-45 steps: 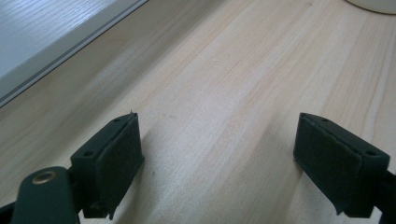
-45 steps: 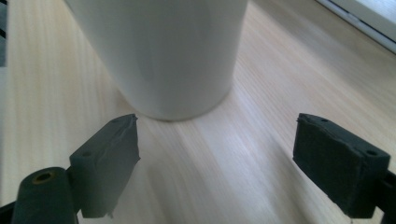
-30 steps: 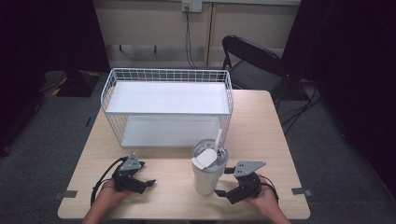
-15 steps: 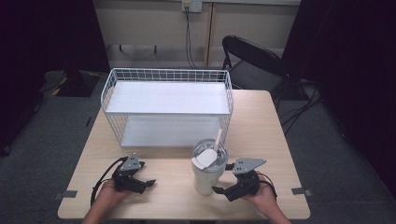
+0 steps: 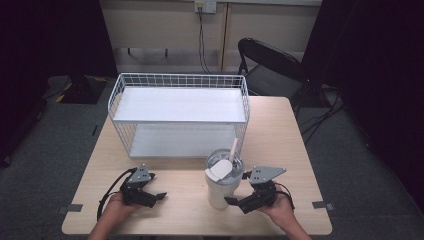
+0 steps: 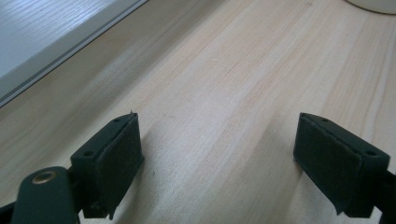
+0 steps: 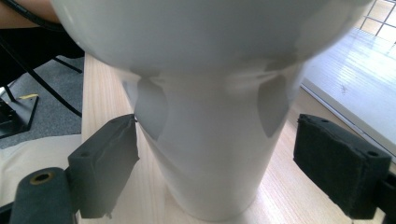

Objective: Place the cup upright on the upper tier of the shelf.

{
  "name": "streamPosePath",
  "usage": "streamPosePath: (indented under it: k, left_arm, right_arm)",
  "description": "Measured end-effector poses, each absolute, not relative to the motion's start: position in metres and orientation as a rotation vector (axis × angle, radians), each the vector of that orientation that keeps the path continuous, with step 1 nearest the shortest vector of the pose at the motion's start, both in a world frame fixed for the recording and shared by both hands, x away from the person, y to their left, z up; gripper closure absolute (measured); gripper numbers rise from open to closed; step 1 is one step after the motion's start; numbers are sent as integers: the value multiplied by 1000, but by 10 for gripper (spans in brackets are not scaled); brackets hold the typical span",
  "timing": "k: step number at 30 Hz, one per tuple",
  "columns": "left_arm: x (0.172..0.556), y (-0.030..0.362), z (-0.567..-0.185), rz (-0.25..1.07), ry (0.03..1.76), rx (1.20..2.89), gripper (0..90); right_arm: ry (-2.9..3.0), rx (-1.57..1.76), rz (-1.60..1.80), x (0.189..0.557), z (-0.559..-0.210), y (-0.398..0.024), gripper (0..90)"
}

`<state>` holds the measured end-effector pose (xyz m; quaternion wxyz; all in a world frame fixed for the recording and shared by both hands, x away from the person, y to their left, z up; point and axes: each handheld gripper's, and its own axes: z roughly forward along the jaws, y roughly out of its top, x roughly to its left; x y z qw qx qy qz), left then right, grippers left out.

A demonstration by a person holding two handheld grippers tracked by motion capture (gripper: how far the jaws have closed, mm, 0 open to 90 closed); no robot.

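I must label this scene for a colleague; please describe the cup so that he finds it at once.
On the wooden table, look in front of the white wire basket, near its right end. The white tumbler stands upright there, with a clear lid and straw, between the open right tongs.

floor: we see grey carpet (image 5: 45, 150) all round | furniture: we note a light wood table (image 5: 280, 125), a black folding chair (image 5: 265, 65) behind it | wall: we see beige panels (image 5: 160, 25), an outlet with cables (image 5: 202, 30) hanging | light: dark at both sides

White wire basket (image 5: 180, 90) on table (image 5: 280, 125); black chair (image 5: 270, 65) behind.
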<state>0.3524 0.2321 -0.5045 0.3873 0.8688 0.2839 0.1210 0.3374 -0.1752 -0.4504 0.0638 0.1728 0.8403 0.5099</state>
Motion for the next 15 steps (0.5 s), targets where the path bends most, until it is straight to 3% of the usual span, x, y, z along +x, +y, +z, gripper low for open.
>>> streamPosePath:
  k: [15]
  left_arm:
    - [352, 232, -505, 308, 723, 2211, 148]
  right_arm:
    - [2506, 524, 1610, 341, -449, -164, 101]
